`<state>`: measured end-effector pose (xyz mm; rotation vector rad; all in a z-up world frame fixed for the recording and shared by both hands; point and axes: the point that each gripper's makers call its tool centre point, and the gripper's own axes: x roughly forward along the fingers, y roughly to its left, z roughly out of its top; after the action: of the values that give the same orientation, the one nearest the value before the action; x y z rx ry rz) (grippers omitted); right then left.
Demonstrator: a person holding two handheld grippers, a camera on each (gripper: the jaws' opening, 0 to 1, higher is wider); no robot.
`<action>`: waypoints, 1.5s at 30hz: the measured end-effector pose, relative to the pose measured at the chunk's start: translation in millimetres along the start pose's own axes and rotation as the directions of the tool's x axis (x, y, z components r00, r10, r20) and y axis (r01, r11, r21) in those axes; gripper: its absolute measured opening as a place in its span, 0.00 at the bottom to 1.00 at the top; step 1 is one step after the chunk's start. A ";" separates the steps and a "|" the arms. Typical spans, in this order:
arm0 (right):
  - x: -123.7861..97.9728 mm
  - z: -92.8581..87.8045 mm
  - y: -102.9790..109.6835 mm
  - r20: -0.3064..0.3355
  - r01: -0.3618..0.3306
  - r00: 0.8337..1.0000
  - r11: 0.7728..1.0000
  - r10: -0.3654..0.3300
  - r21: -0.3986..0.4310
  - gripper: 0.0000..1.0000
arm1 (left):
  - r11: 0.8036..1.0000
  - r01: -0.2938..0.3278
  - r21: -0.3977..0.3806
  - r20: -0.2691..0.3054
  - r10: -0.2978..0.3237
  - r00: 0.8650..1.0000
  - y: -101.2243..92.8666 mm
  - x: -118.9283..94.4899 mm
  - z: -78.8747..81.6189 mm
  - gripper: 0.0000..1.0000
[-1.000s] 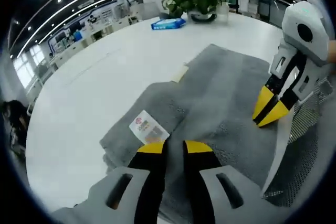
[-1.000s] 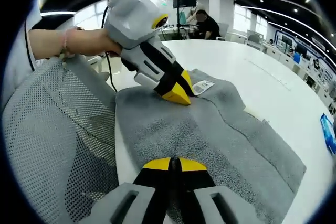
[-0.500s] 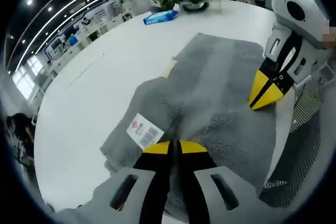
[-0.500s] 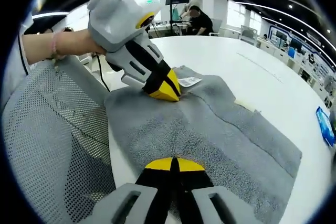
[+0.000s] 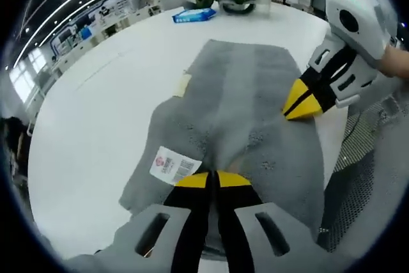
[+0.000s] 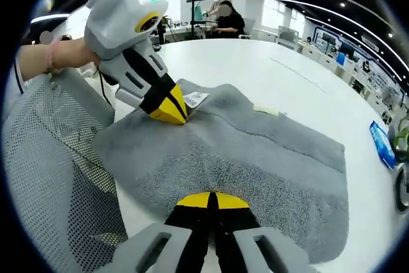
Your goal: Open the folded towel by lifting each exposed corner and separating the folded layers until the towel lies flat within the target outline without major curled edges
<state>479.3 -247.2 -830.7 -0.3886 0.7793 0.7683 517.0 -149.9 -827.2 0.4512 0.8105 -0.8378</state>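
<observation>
Left gripper view: the left hand-held gripper (image 5: 213, 180), jaws closed, pinches the grey terry towel (image 5: 243, 100) on the white surface (image 5: 96, 113) beside its white label (image 5: 171, 163).

Right gripper view: the right hand-held gripper (image 6: 209, 200), likewise clamped on the near edge, suggests soft, limp, light cloth, best held at corners.

Right gripper (image 6: 211, 201) has its yellow-tipped fingers pinched together on the near edge of the grey towel (image 6: 255, 164), which lies on the white bench (image 6: 307, 94). Left gripper (image 6: 167, 110) clamps the far corner beside the white tag (image 6: 195, 99).
</observation>
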 end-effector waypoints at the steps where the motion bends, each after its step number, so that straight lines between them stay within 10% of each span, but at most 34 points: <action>1: -0.5 -0.6 -2.2 -0.003 0.010 1.000 1.000 -0.010 0.001 0.00 | 1.000 0.007 -0.007 -0.002 -0.007 1.000 -1.9 0.3 0.3 0.02; 22: -2.5 -7.8 -49.3 -0.034 0.175 0.984 0.985 -0.175 0.001 0.00 | 0.976 0.219 -0.015 -0.003 -0.219 0.976 -59.7 4.8 7.3 0.01; 45: 5.8 0.6 -76.3 0.015 0.265 0.964 0.964 -0.265 0.003 0.00 | 0.953 0.268 -0.145 0.055 -0.263 0.963 -74.0 10.3 18.3 0.02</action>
<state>538.9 -295.2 -831.6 -0.4752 0.6960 0.5192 470.4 -211.2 -827.2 0.1941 0.9079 -1.0216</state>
